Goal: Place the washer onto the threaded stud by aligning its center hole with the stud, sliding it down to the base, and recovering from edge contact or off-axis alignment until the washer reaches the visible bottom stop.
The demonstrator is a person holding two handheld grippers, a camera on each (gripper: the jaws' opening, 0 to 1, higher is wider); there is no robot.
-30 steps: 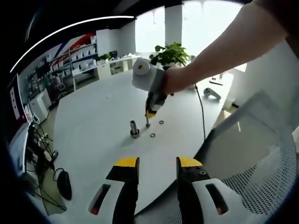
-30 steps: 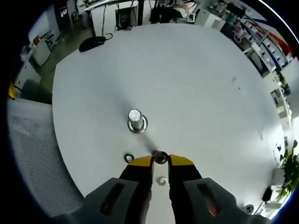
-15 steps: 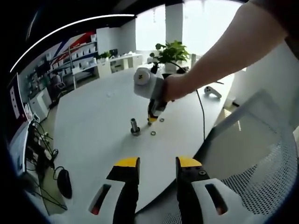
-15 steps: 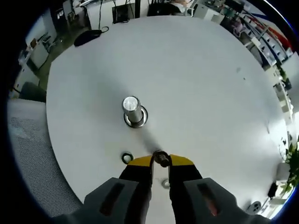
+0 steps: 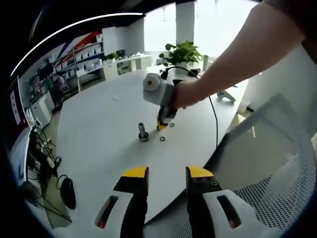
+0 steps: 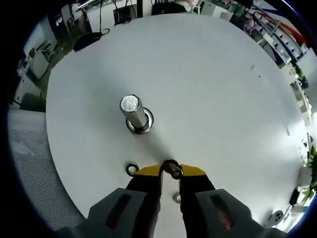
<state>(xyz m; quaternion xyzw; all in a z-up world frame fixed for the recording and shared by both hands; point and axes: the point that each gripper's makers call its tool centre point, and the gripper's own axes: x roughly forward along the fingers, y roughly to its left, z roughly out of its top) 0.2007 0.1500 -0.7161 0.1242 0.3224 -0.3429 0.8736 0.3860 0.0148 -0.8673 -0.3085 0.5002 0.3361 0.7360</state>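
My right claw (image 6: 170, 171) grips a small dark metal ring washer (image 6: 171, 167) between its yellow-tipped jaws, held above the round white desk (image 6: 213, 94). The washer looks like a thin grey ring with a dark centre hole, seen nearly edge-on at the jaw tips. Just ahead of it stands the short silver threaded stud (image 6: 132, 112), upright on a wider round flange that rests on the desk; its flat top is bright and bare. Two spare metal washers lie flat on the desk, one (image 6: 131, 169) just left of the jaws and one (image 6: 177, 198) between them, lower down.

My left claw (image 5: 166, 181) hangs empty near the desk edge, jaws parted. From the left gripper view I see my right claw from outside, with my hand and bare forearm (image 5: 228, 59) reaching in, a green potted plant (image 5: 182, 51) behind, and a grey mesh chair (image 5: 270, 163) beside the desk.
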